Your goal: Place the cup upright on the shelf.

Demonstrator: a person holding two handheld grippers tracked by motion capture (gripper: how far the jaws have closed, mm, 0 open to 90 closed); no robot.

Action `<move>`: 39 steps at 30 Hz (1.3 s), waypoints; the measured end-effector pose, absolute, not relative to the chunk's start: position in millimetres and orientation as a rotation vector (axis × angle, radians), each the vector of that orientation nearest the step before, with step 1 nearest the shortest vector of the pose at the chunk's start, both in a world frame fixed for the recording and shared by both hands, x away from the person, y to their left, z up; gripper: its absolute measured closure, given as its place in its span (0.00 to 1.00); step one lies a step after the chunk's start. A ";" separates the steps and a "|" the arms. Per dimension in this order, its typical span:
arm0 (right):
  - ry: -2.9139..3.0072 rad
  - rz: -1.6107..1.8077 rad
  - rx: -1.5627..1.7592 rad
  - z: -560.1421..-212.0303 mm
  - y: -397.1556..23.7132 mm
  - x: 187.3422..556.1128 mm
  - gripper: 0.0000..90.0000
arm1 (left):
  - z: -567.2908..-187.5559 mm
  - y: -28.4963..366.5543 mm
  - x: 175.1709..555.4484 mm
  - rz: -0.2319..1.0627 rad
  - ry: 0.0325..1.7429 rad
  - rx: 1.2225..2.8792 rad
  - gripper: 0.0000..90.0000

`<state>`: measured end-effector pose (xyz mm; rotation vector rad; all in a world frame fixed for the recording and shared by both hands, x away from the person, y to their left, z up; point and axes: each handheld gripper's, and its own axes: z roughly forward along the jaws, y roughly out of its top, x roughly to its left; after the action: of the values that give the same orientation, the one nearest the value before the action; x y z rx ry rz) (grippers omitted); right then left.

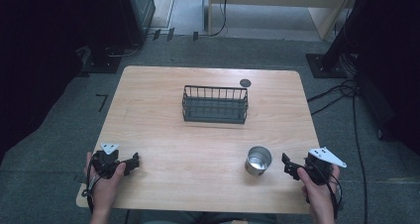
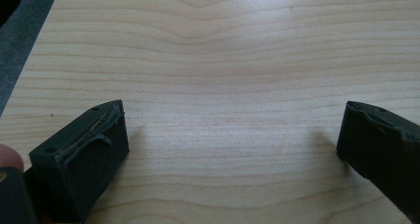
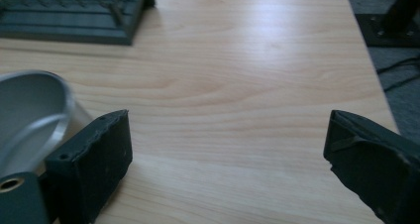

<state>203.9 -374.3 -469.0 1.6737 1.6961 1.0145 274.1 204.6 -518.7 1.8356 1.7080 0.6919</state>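
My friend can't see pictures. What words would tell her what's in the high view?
A person's hands hold a claw at each near corner of a wooden table, left claw and right claw both open. A shiny metal cup stands beside the right claw, and a dark wire basket sits farther back.

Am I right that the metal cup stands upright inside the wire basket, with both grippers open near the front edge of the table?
Not quite. The metal cup stands upright on the bare table, apart from the wire basket, close beside the right gripper; the high view shows it. The left gripper and the right are indeed open near the front edge.

One metal cup, one wire basket, one dark disc, two claws.
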 end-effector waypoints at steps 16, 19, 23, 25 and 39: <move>1.802 1.163 1.566 -448.8 -322.9 206.0 0.00 | -518.7 204.6 274.1 0.692 1.708 1.836 0.00; 1.825 1.164 1.556 -451.4 -313.9 206.8 0.00 | -518.7 204.6 274.1 0.692 1.708 1.836 0.00; 1.863 1.176 1.547 -455.9 -303.1 207.4 0.00 | -518.7 204.6 274.1 0.692 1.708 1.836 0.00; 1.882 1.176 1.542 -457.4 -298.7 207.2 0.00 | -518.7 204.6 274.1 0.692 1.708 1.836 0.00; 1.948 1.114 1.535 -476.5 -283.5 210.8 0.00 | -518.7 204.6 274.1 0.692 1.708 1.836 0.00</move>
<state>210.8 -283.5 -476.5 1.5352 1.9481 1.1135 274.1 204.6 -518.7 1.8358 1.7080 0.6920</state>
